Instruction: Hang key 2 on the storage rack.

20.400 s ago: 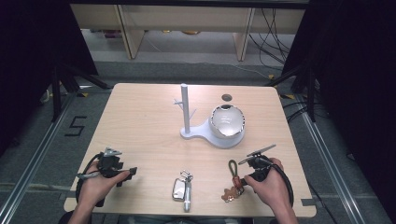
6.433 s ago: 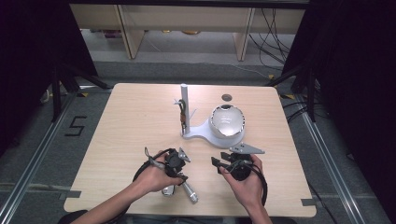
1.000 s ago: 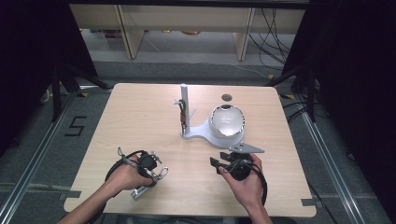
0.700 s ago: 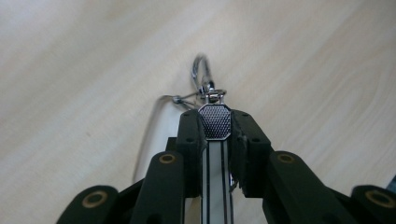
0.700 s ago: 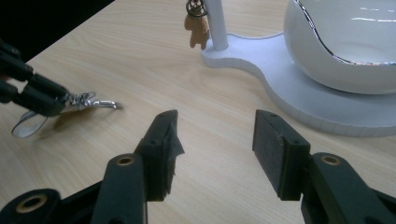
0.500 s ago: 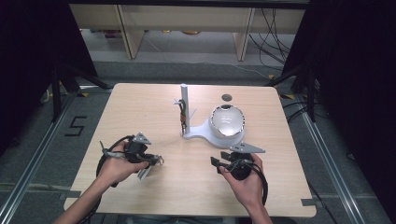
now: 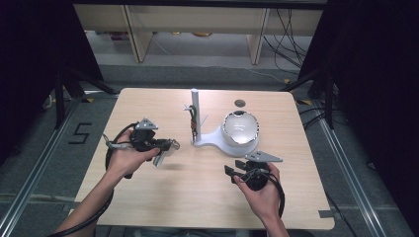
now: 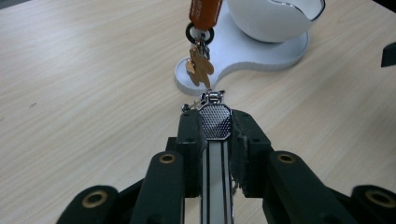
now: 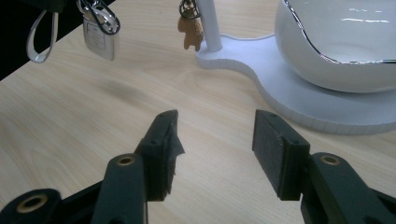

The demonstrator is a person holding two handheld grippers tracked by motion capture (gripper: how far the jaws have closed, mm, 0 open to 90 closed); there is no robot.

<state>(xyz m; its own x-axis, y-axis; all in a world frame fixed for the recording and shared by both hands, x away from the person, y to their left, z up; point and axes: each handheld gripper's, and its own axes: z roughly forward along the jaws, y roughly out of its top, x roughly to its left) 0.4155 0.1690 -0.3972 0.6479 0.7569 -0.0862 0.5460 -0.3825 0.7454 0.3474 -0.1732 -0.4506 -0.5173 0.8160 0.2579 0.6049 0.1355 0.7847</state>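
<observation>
My left gripper [image 7: 167, 146] [image 8: 215, 122] is shut on a silver-and-white key fob [image 8: 214, 140] [image 7: 159, 157], held above the table left of the white stand [image 7: 212, 142]. The fob's metal rings [image 8: 211, 98] stick out past the jaws. From a hook on the stand's post [image 7: 195, 109] hangs an orange strap [image 8: 204, 9] with a brown figure charm [image 8: 198, 70] [image 9: 191, 30]. My right gripper [image 7: 233, 169] [image 9: 217, 126] stands open near the table, in front of the white bowl [image 7: 240, 127] [image 9: 341, 42], holding nothing. From the right gripper view the fob [image 9: 99, 38] dangles in the air.
The stand's flat base [image 8: 252, 51] [image 9: 280, 79] carries the bowl and the post. A small dark round spot [image 7: 240, 102] lies near the far edge of the wooden table [image 7: 163, 197]. Black curtains and floor rails flank the table.
My left hand has lifted the key fob off the table and carried it away from the front edge, toward the stand. The right hand has kept still.
</observation>
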